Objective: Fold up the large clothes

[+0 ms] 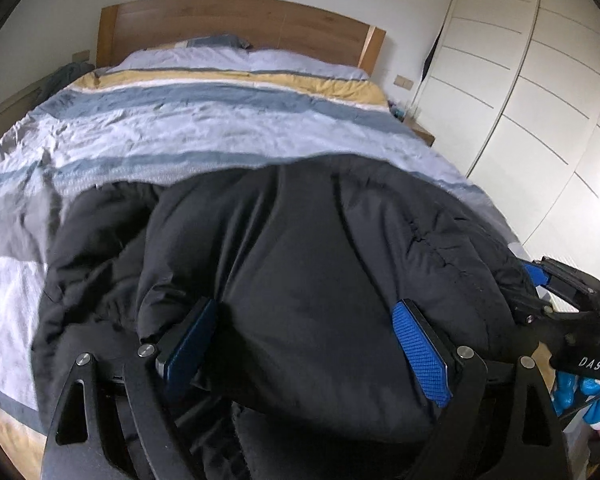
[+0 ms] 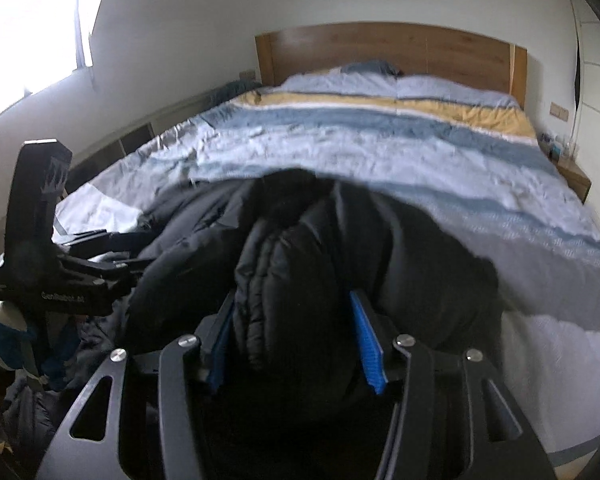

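Black puffer jacket [image 1: 300, 264] on striped duvet [image 1: 180, 128], wood headboard [image 1: 236, 24], white wardrobe [image 1: 540, 80].

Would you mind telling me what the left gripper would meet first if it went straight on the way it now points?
Most likely the black puffer jacket: its bulk already bulges between the left gripper's wide jaws, with the striped duvet beyond it.

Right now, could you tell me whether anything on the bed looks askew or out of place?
The black padded jacket lies bunched and lumpy at the foot of the bed, not spread flat. The striped duvet is wrinkled. Nothing looks spilled or damaged.
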Demonstrator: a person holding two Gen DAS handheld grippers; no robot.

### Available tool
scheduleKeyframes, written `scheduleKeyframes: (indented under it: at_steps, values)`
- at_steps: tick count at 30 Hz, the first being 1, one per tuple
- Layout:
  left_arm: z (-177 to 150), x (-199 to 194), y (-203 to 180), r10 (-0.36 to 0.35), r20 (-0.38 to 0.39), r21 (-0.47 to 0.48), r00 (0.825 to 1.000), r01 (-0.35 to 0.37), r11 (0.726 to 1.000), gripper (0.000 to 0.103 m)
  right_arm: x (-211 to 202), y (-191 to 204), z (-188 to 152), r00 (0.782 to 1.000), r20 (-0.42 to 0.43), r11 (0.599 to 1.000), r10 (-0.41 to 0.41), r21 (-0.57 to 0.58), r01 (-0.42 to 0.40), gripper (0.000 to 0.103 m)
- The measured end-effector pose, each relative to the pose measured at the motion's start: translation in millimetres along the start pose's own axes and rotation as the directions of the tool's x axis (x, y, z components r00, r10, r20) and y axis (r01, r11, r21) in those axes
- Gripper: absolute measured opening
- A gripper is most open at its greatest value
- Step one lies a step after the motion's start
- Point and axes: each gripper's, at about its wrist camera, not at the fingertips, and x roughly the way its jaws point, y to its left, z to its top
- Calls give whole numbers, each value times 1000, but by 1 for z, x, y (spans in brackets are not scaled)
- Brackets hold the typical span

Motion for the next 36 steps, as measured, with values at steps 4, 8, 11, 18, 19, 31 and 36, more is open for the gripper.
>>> scheduleKeyframes:
  at_steps: [4, 8, 11, 18, 19, 31, 36]
  values:
    - [-4, 15, 2, 33, -3, 14, 999, -33, 999, 88, 21, -10, -14, 1000, -18, 999, -3, 34, 4, 53]
    - [-5, 32, 8, 69, -10, 17, 998, -69, 997, 89, 38, -21, -20, 1000, -27, 997, 2, 72, 0, 53]
    - [-9, 46, 12, 85, -18, 9, 996, -85, 996, 90, 50, -26, -23, 999, -37, 997, 1, 76, 2, 53]
    - [-26, 62, 19, 82, 0, 18, 997, -82, 996, 91, 68, -26, -40, 999, -37, 998, -12, 57, 15, 53]
    - [-28, 62, 19, 83, 0, 18, 997, -83, 996, 91, 69, -25, -42, 999, -36, 998, -16, 54, 18, 53]
    - [-31, 48, 10, 121, -13, 47, 993, -120, 992, 91, 63, -22, -35, 997, -71, 999, -37, 35, 39, 53]
    - [-27, 6, 2, 107, 40, 45, 993, -109, 993, 91, 25, -20, -22, 999, 8, 999, -37, 21, 37, 58]
